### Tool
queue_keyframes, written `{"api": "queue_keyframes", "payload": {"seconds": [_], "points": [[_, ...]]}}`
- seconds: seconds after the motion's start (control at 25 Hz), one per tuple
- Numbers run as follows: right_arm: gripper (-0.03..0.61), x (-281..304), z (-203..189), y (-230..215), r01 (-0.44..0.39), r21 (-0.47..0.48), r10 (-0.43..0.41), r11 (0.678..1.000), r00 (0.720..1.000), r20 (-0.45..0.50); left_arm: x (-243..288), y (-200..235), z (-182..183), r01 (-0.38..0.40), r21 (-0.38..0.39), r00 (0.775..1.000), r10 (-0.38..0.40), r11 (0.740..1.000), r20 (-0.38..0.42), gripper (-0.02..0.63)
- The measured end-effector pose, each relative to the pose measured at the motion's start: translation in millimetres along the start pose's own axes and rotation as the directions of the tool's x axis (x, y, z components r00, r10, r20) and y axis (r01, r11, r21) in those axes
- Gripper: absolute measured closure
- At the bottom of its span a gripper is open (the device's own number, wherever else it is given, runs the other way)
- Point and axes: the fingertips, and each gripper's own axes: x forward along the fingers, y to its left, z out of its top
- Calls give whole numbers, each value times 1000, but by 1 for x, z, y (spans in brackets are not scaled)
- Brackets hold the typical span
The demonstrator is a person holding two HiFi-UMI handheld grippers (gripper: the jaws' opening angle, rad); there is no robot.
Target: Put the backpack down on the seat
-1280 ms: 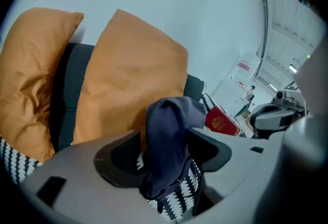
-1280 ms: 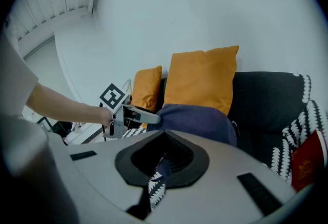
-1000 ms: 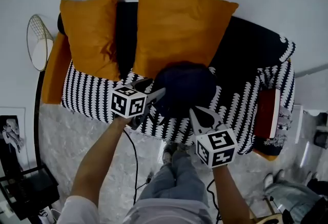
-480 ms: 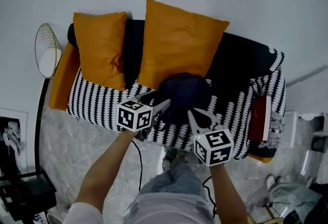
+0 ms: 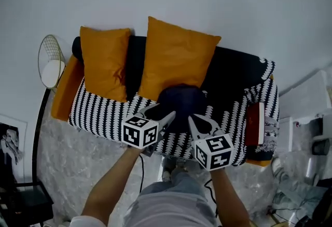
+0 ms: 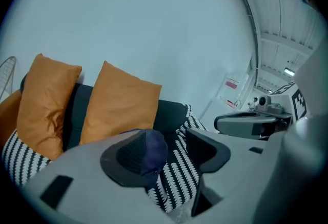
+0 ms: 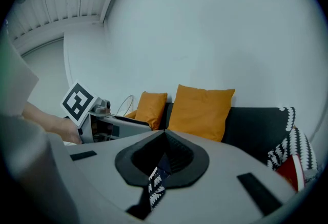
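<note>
Left tongs (image 5: 160,112) spread, just closing a little, nothing between | right tongs (image 5: 197,120) pressed together, empty as far as we saw | backpack (image 5: 181,101) sat on the seat (image 5: 104,111) at the large cushion's (image 5: 174,57) foot, straight ahead between both tongs | rounded lump, no long axis we could read | neither hand nearer, we judged

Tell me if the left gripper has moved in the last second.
Yes. In the head view the left gripper has drawn back off the backpack toward the front edge of the seat; its jaws, just closing slightly, grip nothing.
</note>
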Motion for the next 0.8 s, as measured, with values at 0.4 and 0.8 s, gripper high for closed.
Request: {"api": "queue_keyframes", "payload": {"seconds": [0.4,0.8], "points": [[577,-50,20,31,47,-51,-43,998,996,75,-47,-71,23,10,65,996,-16,998,88,399],[577,-87,18,75,75,-46,-68,996,987,145,-95,-109,11,7,109,989,-23,994,144,538]]}}
